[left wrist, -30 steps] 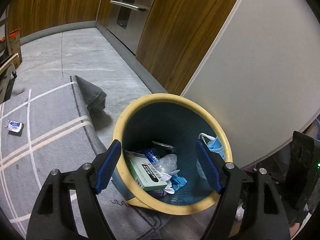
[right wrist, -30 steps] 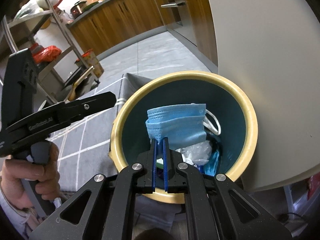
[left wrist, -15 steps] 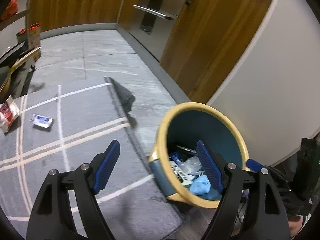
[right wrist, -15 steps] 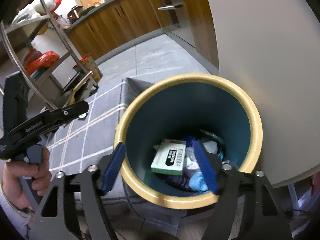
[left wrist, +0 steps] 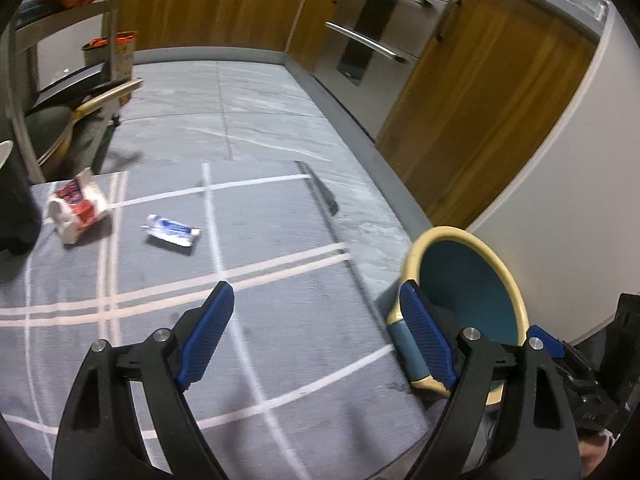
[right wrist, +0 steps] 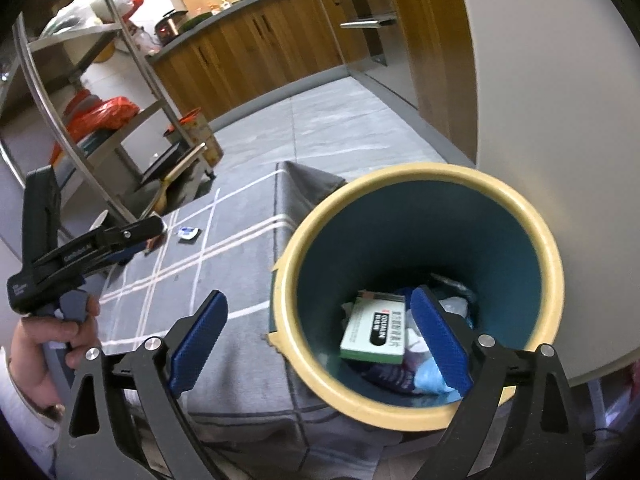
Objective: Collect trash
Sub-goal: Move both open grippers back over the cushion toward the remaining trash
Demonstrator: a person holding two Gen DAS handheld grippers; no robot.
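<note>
The right gripper point(right wrist: 320, 340), its jaws just spread wide and empty, hangs above the bin point(right wrist: 416, 400). Only this view shows the bin's contents: a green-and-white box point(right wrist: 374, 336), lying long-side toward the camera. The left gripper point(left wrist: 320, 336), jaws just widened, empty, faces the rug point(left wrist: 280, 320). Its view alone shows a red-and-white carton point(left wrist: 76, 210) beside a blue wrapper point(left wrist: 172, 234), which lies crosswise.

Bin point(left wrist: 508, 276) bottom hidden behind left gripper point(left wrist: 320, 340), red-white wrapper point(left wrist: 76, 210) blurred, small packet point(right wrist: 188, 233) print unreadable
</note>
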